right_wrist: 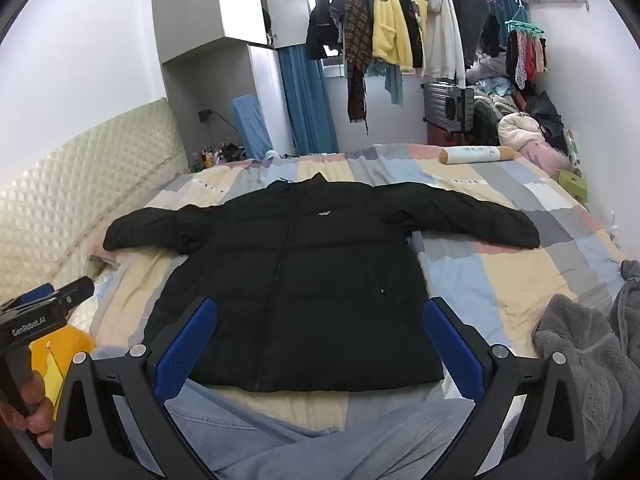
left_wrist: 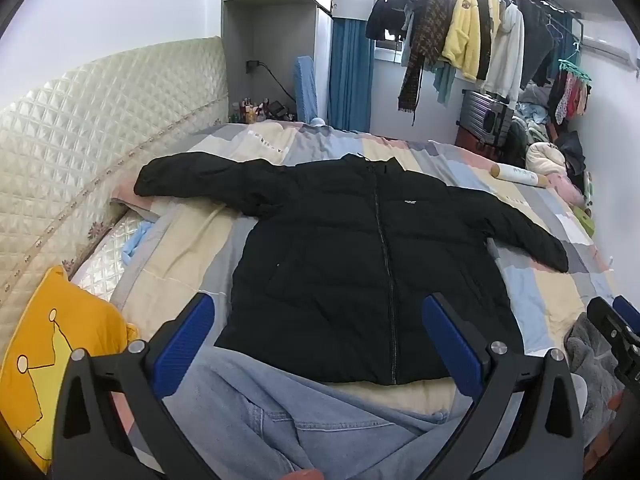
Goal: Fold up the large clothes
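lying flat and front-up on the bed [left_wrist: 192,248], zipped, ahead of and below both tools: black puffer jacket [left_wrist: 360,264], hem nearest, collar farthest, so long axis of the body running straight away from the left hand-held gripper [left_wrist: 318,344] and the right hand-held gripper [right_wrist: 320,344]. sleeves spread crosswise, left sleeve [left_wrist: 200,180] reaching off toward the quilted headboard [left_wrist: 100,128], right sleeve [right_wrist: 472,216] toward the foot end. both sets of blue pads standing wide apart, nothing between them, hovering short of the hem and not touching cloth. seen from the left tool, zip slightly right of centre, left sleeve on its own side; seen from the right tool, zip slightly left of centre, right sleeve on its side. judging from this: each sleeve nearer to its same-side tool, so likely a sleeve-in fold first, reaching forward and outward past the hem. denim-clad legs [left_wrist: 280,420] directly beneath the tools, grey fleece garment [right_wrist: 592,360] just off to the right, clear of the jacket.
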Demonstrator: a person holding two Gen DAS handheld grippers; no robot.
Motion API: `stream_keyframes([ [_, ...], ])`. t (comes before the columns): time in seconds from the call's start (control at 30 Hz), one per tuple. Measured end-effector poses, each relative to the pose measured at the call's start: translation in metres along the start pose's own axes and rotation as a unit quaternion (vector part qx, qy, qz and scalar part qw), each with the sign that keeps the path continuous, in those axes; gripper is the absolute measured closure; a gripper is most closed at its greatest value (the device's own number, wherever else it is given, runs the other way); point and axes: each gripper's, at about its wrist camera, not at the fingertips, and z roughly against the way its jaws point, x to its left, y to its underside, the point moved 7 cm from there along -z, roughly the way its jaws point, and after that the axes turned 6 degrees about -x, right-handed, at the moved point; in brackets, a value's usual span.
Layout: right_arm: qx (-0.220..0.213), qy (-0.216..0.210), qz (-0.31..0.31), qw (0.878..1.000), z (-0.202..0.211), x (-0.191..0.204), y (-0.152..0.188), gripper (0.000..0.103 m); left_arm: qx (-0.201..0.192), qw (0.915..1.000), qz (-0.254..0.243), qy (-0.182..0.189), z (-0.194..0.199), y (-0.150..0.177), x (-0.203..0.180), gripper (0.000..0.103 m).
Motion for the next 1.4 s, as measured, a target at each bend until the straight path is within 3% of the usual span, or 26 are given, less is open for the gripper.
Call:
stream_keyframes([
  [1.4,0.010,-0.001,0.010,1.000,-0.004,0.001,-0.003,0.000,0.017,0.9998,0.008,0.005,-0.004,0.001,0.001,0.000],
])
